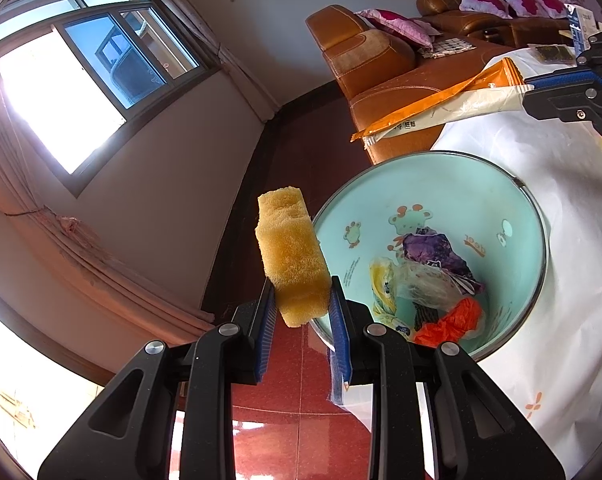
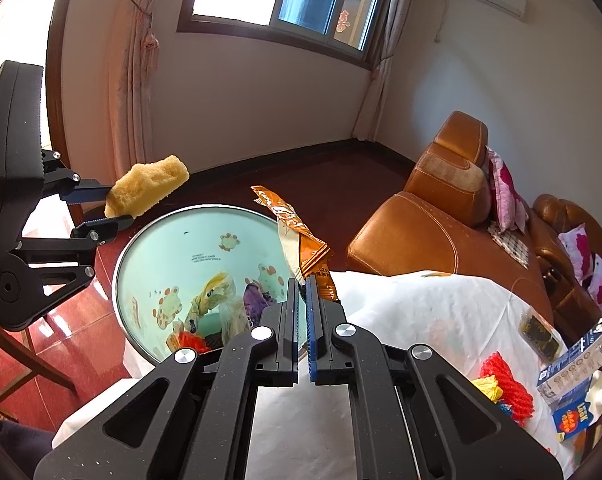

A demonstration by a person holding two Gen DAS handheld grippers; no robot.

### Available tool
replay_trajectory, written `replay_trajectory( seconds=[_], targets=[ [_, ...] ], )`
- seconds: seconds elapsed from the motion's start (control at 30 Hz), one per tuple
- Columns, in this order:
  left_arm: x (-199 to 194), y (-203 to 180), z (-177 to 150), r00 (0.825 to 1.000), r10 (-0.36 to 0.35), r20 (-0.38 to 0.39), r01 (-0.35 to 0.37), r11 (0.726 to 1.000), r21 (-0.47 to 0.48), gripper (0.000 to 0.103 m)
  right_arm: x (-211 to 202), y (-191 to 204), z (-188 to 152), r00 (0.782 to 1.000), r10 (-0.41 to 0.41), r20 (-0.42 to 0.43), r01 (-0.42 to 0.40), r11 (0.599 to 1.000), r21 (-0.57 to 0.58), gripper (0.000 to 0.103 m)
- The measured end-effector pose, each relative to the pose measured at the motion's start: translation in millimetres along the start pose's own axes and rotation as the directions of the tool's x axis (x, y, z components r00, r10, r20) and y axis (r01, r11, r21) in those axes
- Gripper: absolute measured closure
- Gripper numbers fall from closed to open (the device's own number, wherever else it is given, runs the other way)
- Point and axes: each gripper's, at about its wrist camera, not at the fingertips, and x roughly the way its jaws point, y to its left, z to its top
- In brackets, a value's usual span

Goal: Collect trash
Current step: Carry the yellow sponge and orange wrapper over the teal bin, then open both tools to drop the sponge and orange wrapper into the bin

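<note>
My left gripper (image 1: 303, 304) is shut on the lower end of a yellow sponge (image 1: 291, 252), which sticks up just left of the rim of a pale green bin (image 1: 537, 240). From the right wrist view the same sponge (image 2: 145, 192) hangs over the bin's far left rim (image 2: 119, 268). My right gripper (image 2: 301, 284) is shut on an orange and cream snack wrapper (image 2: 297, 232), held above the bin's right side; in the left wrist view that wrapper (image 1: 441, 104) stretches out from the right gripper (image 1: 541, 92). Crumpled wrappers (image 1: 433, 276) lie in the bin.
A table with a white cloth (image 2: 441, 312) holds a red mesh net (image 2: 509, 384), a dark snack packet (image 2: 537, 332) and blue cartons (image 2: 573, 364). A brown leather sofa (image 2: 441, 220) with pink cushions stands behind. The floor (image 1: 293, 400) is red tile.
</note>
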Motion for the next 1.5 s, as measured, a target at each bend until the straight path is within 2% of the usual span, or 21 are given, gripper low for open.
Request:
replay_trajectory(
  seconds=[0.53,0.7,0.73,0.83,1.0,1.13,1.5],
  targets=[
    [-0.1,-4.3,0.8,1.0,-0.023,0.008,0.023,1.0,0.002,0.074,2.7,5.1,1.2,1.0,0.01,-0.002,-0.01,1.0,-0.005,0.098],
    [-2.6,-6.7,0.5,0.999,-0.026,0.022,0.026,1.0,0.005,0.062,7.2,-1.5,-1.9,1.0,0.012,-0.014,-0.011,1.0,0.024,0.086],
    [-2.7,-7.0,0.6,0.999,-0.025,0.024,0.025,1.0,0.002,0.058,7.6,-2.1,-2.7,1.0,0.011,-0.015,-0.011,1.0,0.028,0.081],
    [-2.1,-5.9,0.6,0.999,-0.018,0.028,0.018,1.0,0.0,0.048,7.5,-3.2,-3.8,1.0,0.012,-0.016,-0.012,0.999,0.034,0.078],
    [-2.5,-5.9,0.7,1.0,-0.011,0.029,0.011,1.0,-0.003,0.044,6.6,-1.0,-3.7,1.0,0.013,-0.012,-0.013,0.999,0.035,0.071],
    [-3.5,-5.1,-0.7,0.999,-0.004,0.033,0.004,1.0,-0.005,0.038,6.3,0.7,-4.3,1.0,0.015,-0.01,-0.015,0.999,0.033,0.06],
    [-3.0,-2.4,-1.0,0.999,0.01,0.031,-0.009,1.0,-0.019,0.034,4.4,-3.0,-5.4,1.0,0.009,-0.004,-0.008,0.999,0.048,0.056]
  ],
)
